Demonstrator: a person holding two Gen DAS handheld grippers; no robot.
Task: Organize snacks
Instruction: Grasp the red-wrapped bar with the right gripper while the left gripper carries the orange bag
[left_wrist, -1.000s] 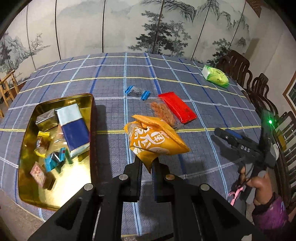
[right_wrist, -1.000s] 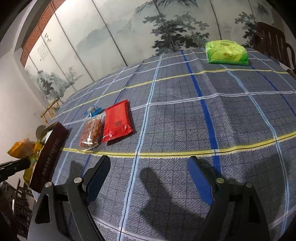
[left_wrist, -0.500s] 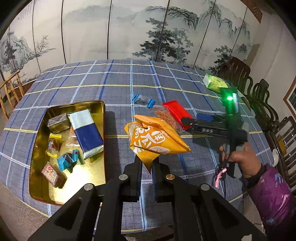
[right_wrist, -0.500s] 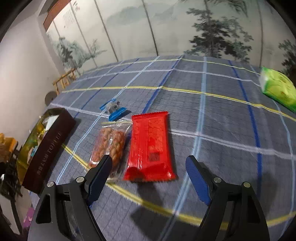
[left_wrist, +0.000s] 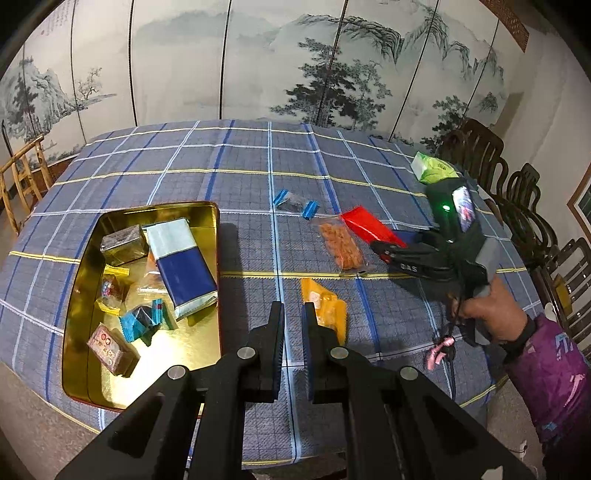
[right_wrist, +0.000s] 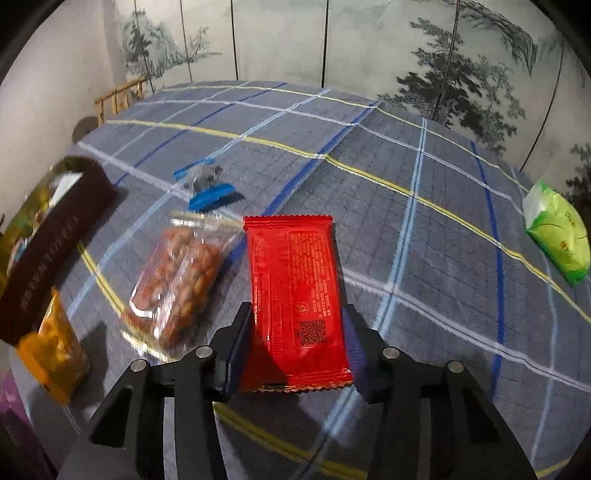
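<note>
Our right gripper (right_wrist: 297, 334) has just been closing its jaws around the near end of the red packet (right_wrist: 295, 288), whose edges meet both pads; it lies flat on the checked worktop (right_wrist: 424, 229) beside the clear peanut bag (right_wrist: 177, 284). Our left gripper (left_wrist: 293, 325) has its jaws nearly together, pinching an edge of the orange snack bag (left_wrist: 325, 306) above the cloth, just right of the gold tin (left_wrist: 85, 295) holding other snacks.
</note>
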